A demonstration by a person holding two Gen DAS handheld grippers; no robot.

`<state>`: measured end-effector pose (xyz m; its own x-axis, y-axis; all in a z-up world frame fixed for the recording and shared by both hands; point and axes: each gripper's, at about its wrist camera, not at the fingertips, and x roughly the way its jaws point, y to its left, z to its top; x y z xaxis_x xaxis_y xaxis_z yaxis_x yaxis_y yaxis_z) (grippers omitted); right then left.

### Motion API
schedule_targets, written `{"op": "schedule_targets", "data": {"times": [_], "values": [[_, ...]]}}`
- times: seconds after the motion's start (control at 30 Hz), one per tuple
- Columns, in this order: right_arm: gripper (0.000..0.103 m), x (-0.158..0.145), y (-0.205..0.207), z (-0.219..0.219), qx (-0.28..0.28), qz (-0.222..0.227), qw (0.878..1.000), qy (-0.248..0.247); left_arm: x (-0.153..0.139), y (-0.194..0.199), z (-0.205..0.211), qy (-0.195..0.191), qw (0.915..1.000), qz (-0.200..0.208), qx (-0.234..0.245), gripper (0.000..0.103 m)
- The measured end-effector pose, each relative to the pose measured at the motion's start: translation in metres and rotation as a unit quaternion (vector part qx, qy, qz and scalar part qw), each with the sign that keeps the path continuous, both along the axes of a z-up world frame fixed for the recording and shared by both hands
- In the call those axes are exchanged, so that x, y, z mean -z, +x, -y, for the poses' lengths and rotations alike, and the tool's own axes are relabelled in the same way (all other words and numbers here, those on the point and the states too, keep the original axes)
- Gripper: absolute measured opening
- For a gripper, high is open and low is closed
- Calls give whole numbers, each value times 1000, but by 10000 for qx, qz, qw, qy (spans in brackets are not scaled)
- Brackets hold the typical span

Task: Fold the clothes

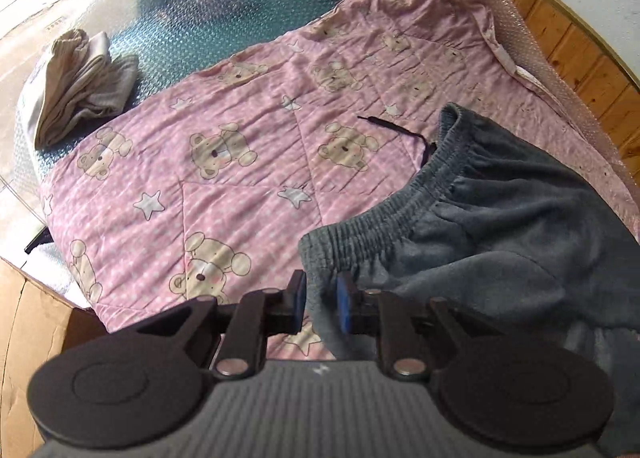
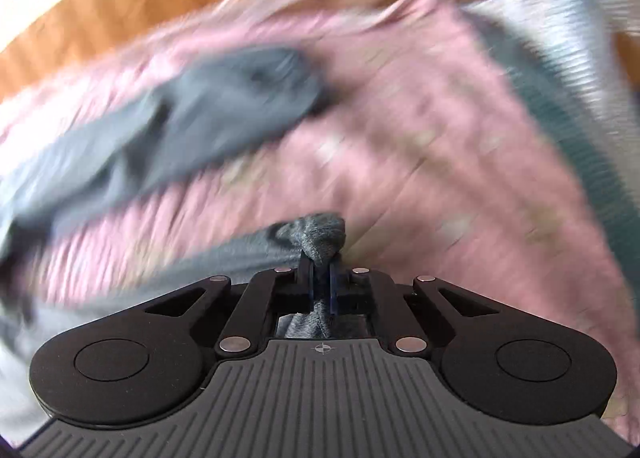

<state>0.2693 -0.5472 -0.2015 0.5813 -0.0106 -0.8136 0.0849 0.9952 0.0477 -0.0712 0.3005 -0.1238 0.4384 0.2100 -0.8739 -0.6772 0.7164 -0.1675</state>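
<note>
The grey sweatpants (image 1: 500, 218) are lying on the pink teddy-bear quilt (image 1: 240, 146), waistband toward its middle. The left gripper (image 1: 321, 300) is standing slightly parted, a fold of the sweatpants' edge passing between its pads without being clamped. The right gripper (image 2: 320, 272) is pinching a bunched bit of the same grey fabric tightly above the quilt. Folded beige clothes (image 1: 80, 86) are sitting beyond the quilt's far corner.
</note>
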Motion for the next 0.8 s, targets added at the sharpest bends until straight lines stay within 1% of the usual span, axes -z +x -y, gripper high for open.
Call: {"op": "schedule_targets", "data": {"times": [0.03, 0.07, 0.13, 0.17, 0.2, 0.23, 0.27, 0.3, 0.33, 0.37, 0.4, 0.47, 0.53, 0.6, 0.67, 0.7, 0.73, 0.77, 0.8], "values": [[4, 1, 7, 8, 198, -20, 9997, -131, -4, 2, 3, 34, 10000, 23, 50, 21], [4, 11, 15, 16, 343, -227, 9989, -217, -7, 6, 6, 54, 9999, 33, 107, 23], [6, 29, 24, 20, 482, -572, 9963, -425, -8, 20, 8, 43, 9997, -6, 245, 38], [11, 34, 24, 19, 475, -641, 9954, -531, -9, 29, 10, 93, 9995, -18, 308, 42], [22, 33, 22, 16, 513, -586, 9953, -572, -9, 37, 11, 143, 9992, -30, 371, 48], [33, 31, 20, 13, 552, -529, 9952, -613, -10, 47, 11, 181, 9989, -31, 430, 49], [52, 26, 14, 10, 651, -409, 9948, -668, -10, 57, 10, 192, 9987, -4, 478, 49], [64, 16, 2, 8, 875, -135, 9927, -814, -10, 68, 8, 197, 9984, 33, 531, 51], [69, 6, -9, 5, 1097, 139, 9892, -959, -10, 82, 6, 197, 9979, 91, 604, 53], [75, -3, -21, 2, 1316, 411, 9843, -1100, -8, 98, 4, 221, 9972, 135, 699, 54], [79, -12, -34, 0, 1437, 550, 9822, -1077, -7, 114, 2, 245, 9964, 179, 794, 55], [79, -24, -55, -9, 1371, 624, 9847, -872, 0, 147, -3, 302, 9942, 194, 1010, 56], [81, -31, -73, -24, 1150, 499, 9887, -828, 14, 186, -9, 404, 9917, 60, 1220, 56], [89, -34, -89, -44, 893, 325, 9922, -806, 29, 220, -15, 476, 9890, -31, 1400, 56], [90, -31, -101, -69, 706, 138, 9942, -794, 44, 250, -23, 510, 9871, -84, 1516, 56], [91, -30, -106, -82, 612, 44, 9950, -788, 51, 263, -29, 459, 9862, -68, 1587, 55], [91, -25, -110, -94, 497, -93, 9955, -804, 56, 272, -32, 392, 9850, -44, 1678, 51], [90, -22, -114, -105, 514, -177, 9948, -858, 60, 280, -34, 311, 9827, -4, 1825, 47], [90, -19, -115, -113, 525, -267, 9948, -832, 63, 287, -35, 221, 9790, 53, 2027, 38]]}}
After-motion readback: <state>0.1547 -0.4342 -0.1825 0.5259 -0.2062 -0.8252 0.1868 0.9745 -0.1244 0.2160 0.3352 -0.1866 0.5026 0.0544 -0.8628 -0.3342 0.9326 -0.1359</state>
